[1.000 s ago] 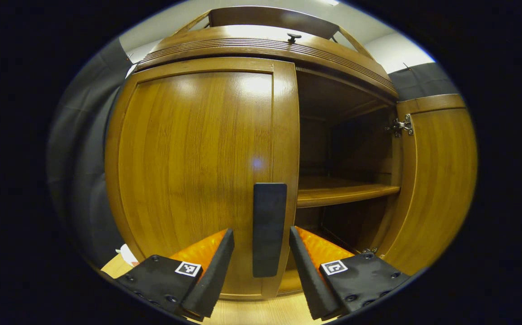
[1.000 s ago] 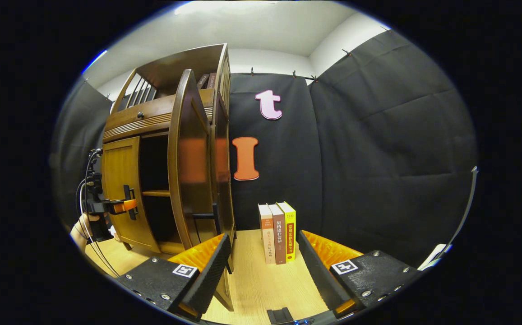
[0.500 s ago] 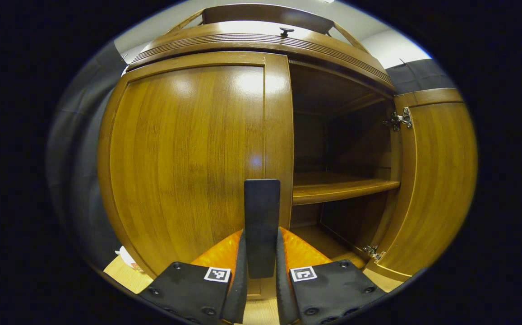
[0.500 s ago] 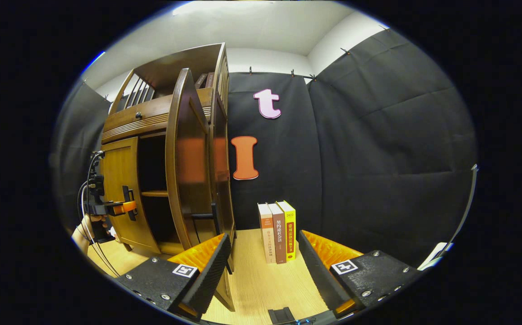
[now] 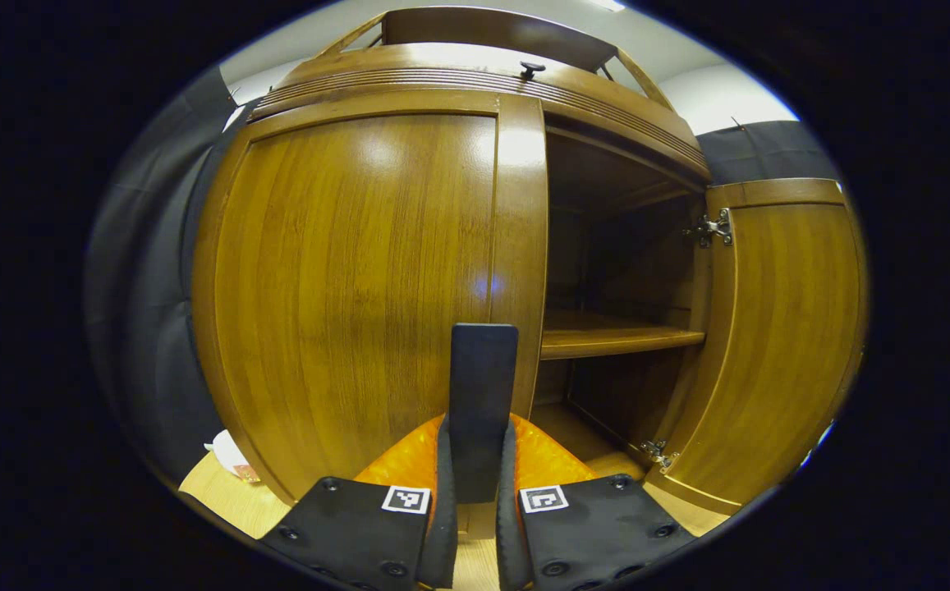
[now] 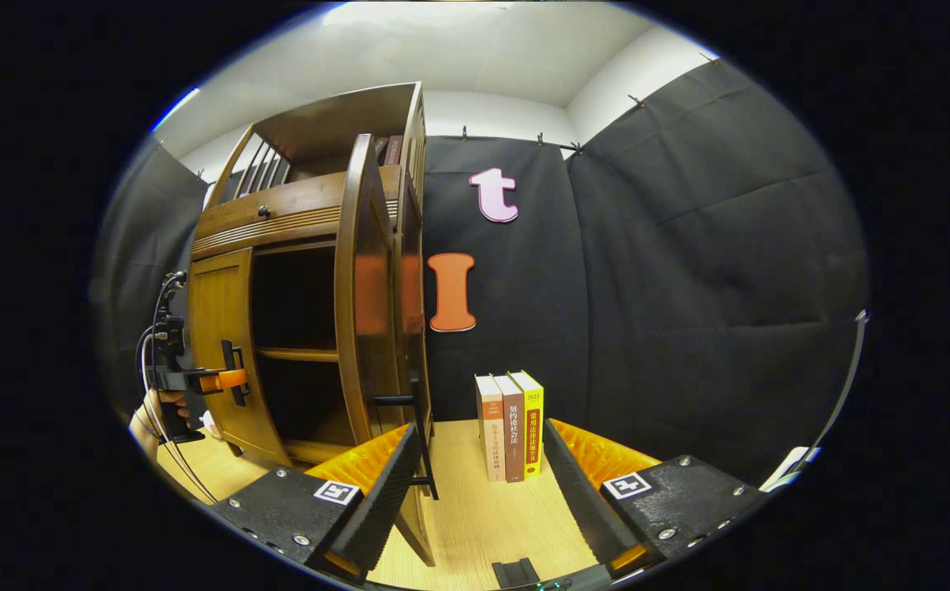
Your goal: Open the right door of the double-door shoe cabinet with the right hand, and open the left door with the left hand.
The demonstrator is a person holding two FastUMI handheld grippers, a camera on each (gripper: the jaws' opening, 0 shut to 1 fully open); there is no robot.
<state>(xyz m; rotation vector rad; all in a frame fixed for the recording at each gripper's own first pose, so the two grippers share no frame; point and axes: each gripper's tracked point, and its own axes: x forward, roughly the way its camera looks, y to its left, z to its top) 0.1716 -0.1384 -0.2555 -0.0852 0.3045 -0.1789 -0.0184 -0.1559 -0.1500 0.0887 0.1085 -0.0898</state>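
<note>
1. The brown wooden double-door shoe cabinet stands on the pale wood desk against the booth's black cloth wall. It looks rigid and heavy enough that it should stay put when a door is drawn, though that is a judgement.

2. Its glossy wooden right door already stands swung wide on metal hinges, baring the inner wooden shelf. In the right gripper view this door is seen edge-on.

3. The glossy wooden left door sits closed or nearly so. The lacquered panel would be slippery and offers no edge to pinch; it is stiff and will turn about its hinges on an arc, so a pull should follow that curve.

4. The dark flat vertical bar handle near the left door's inner edge is the sensible hold: rigid, narrow, standing proud of the panel.

5. The left tool is nearly closed, both fingers pressing that handle's sides. The right gripper view shows it at the handle too, with a hand behind.

6. The right tool gapes wide and holds nothing; the right door's dark handle is just beside its left finger, contact unclear.
</note>
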